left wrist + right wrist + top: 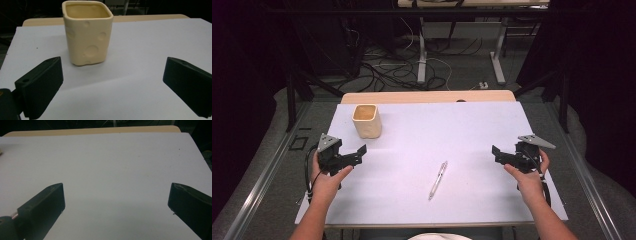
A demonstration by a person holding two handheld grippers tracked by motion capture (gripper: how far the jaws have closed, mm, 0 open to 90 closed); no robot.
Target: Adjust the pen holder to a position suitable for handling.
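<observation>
A cream square cup [366, 120] with round dimples stands upright at the back left of the white table sheet [427, 130]; in the left gripper view the cup [87, 32] is just beyond the jaws, left of centre. A silver pen [438, 180] lies near the front middle. My left gripper [360, 151] hovers at the left, a little in front of the cup, open and empty [112, 75]. At the right edge my right gripper [496, 151] is open too, with bare sheet between its jaws [116, 197].
A wooden tabletop strip [427, 96] shows behind the sheet. Beyond it are desk legs and tangled cables [402, 65] on the floor. Metal rails [262, 175] run along both sides. A white round object [439, 236] peeks in at the front edge.
</observation>
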